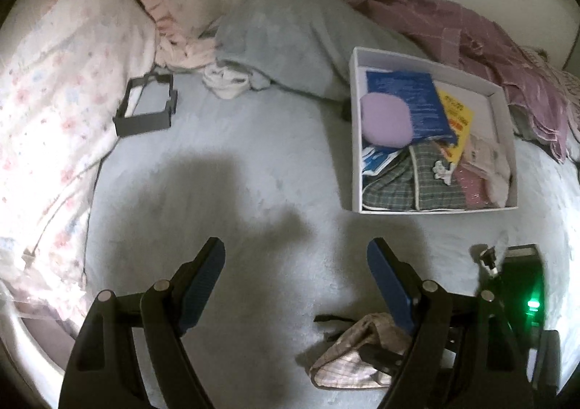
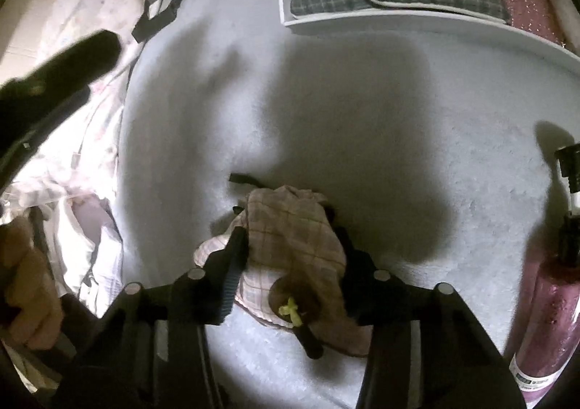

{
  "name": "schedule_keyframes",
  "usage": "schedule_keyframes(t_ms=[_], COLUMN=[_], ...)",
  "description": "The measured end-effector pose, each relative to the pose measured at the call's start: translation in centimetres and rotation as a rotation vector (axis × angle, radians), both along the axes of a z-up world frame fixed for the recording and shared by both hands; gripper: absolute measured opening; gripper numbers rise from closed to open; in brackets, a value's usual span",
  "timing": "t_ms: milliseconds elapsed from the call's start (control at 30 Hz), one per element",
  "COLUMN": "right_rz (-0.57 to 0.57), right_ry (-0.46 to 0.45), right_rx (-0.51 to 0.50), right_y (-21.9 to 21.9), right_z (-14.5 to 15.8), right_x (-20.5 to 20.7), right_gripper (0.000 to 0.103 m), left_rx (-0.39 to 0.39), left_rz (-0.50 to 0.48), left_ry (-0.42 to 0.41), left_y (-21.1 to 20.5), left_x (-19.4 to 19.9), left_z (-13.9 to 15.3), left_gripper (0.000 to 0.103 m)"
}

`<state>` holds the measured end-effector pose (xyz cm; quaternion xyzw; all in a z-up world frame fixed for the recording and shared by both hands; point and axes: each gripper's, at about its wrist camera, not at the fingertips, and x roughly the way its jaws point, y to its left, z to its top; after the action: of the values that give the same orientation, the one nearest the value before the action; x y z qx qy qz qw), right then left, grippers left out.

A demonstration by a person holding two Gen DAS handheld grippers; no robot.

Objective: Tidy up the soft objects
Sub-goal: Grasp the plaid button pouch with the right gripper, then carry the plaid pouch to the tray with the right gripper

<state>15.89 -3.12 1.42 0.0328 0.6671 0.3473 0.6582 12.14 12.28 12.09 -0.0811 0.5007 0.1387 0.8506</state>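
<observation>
A crumpled pink plaid cloth (image 2: pixel 293 249) with a dark strap lies on the pale blue fuzzy bed cover (image 2: pixel 362 119). My right gripper (image 2: pixel 290 233) straddles it, and both fingers touch its sides and squeeze it. The same cloth (image 1: pixel 348 369) shows at the bottom of the left wrist view. My left gripper (image 1: pixel 294 246) hovers open over bare bed cover, with nothing between its blue pads. A white box (image 1: pixel 431 210) sits further back and holds a lilac soft pad (image 1: pixel 386 120), a green plaid pouch (image 1: pixel 417 188), a blue packet and a yellow card.
A black frame-shaped holder (image 1: pixel 145 106) lies near a floral pink duvet (image 1: pixel 54 100). A grey-blue blanket (image 1: pixel 290 35), a white sock bundle (image 1: pixel 226 81) and a mauve plaid cloth (image 1: pixel 453 21) pile up at the back. A pink glitter bottle (image 2: pixel 547 300) lies on the right. A person's hand (image 2: pixel 25 293) shows at the left.
</observation>
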Motion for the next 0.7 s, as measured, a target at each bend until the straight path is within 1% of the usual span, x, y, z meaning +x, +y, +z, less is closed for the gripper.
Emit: schedule_keyframes(t_ms=[67, 100, 167, 267, 400, 467, 567, 700], right_rz=[-0.008, -0.016, -0.027, -0.051, -0.116, -0.155, -0.215, -0.272], right_ry=[-0.009, -0.029, -0.062, -0.081, -0.136, -0.162, -0.178, -0.195], right_rx=[0.004, -0.002, -0.015, -0.01, -0.011, -0.008, 0.01, 0.03], right_y=[-0.3, -0.3, -0.5, -1.1, -2.8, -3.9, -5.6, -7.4], right_z=[0.3, 0.6, 1.0, 1.6, 3.1, 3.9, 4.8, 5.8], right_x=[0.1, 0.0, 0.0, 0.3, 0.9, 1.2, 1.7, 2.2], right_gripper=[0.045, 0.045, 0.044, 0.044, 0.043, 0.043, 0.044, 0.044], left_rx=[0.003, 0.0, -0.019, -0.043, -0.068, -0.075, -0.08, -0.07], left_rz=[0.005, 0.006, 0.004, -0.003, -0.008, -0.023, -0.061, -0.099], left_ry=[0.012, 0.022, 0.035, 0.048, 0.046, 0.043, 0.032, 0.021], left_y=[0.1, 0.1, 0.2, 0.1, -0.3, -0.6, -1.5, -2.7], left_x=[0.3, 0.5, 0.9, 1.4, 1.8, 2.0, 2.3, 2.8], left_z=[-0.5, -0.8, -1.3, -1.9, -2.2, -2.2, -2.2, -2.2], left_gripper=[0.082, 0.082, 0.082, 0.082, 0.082, 0.081, 0.082, 0.082])
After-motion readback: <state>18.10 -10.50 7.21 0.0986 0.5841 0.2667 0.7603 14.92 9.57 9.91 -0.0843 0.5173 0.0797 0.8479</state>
